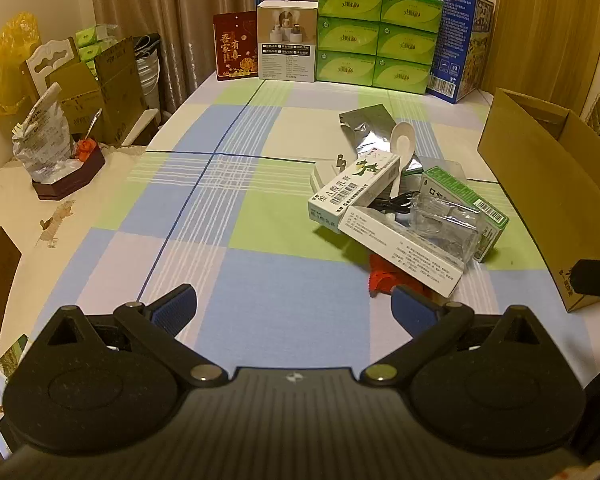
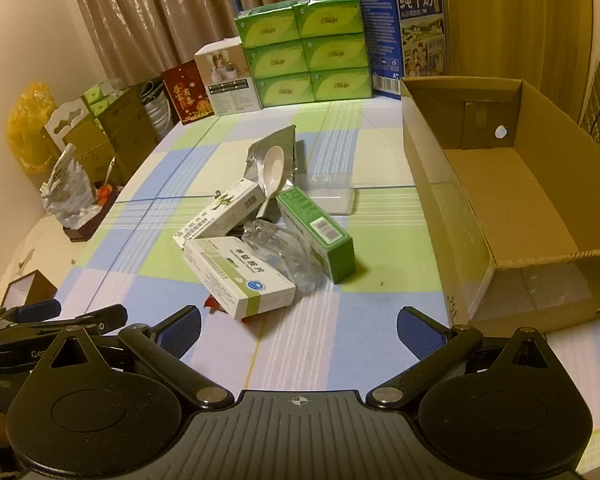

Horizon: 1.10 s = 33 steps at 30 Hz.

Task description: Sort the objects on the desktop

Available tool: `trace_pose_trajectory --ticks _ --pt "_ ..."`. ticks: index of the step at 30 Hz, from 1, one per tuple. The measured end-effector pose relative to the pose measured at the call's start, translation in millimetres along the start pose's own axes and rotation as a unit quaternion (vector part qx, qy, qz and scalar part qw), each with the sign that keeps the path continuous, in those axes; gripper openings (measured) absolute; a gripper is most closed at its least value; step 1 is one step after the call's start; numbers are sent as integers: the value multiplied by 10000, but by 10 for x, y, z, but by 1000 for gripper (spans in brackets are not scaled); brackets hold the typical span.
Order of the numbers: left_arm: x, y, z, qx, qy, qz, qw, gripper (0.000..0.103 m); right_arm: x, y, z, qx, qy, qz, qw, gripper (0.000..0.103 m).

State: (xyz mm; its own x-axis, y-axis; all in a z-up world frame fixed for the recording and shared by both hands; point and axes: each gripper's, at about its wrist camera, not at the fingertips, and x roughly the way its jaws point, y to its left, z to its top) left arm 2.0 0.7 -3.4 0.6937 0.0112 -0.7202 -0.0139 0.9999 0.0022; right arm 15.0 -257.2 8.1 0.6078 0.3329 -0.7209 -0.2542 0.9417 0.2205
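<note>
- Checked cloth in blue, green and white covers the table (image 1: 260,200); left wrist view: the left gripper (image 1: 294,310) hovers low over the near edge, jaws spread wide, holding nothing
- Same view: a heap of small things lies right of centre, comprising a white medicine box (image 1: 356,188), a long white box (image 1: 400,248), a green box (image 1: 464,200), a clear plastic shell (image 1: 444,224), a white spoon (image 1: 402,144), a silver foil pouch (image 1: 368,124) and a red item (image 1: 382,278) under the long box
- Right wrist view: the right gripper (image 2: 299,330) hangs above the near edge, jaws spread wide and empty
- Same view: the open cardboard box (image 2: 476,208) stands empty along the right edge, just beside the heap; green tissue packs (image 2: 304,56) line the far edge
</note>
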Motion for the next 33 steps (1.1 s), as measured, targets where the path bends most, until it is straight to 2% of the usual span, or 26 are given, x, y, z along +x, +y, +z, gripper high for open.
trace_pose_trajectory --ticks 33 --pt "17 85 -3 -227 54 -136 9996 102 -12 10 -7 -53 16 -47 10000 101"
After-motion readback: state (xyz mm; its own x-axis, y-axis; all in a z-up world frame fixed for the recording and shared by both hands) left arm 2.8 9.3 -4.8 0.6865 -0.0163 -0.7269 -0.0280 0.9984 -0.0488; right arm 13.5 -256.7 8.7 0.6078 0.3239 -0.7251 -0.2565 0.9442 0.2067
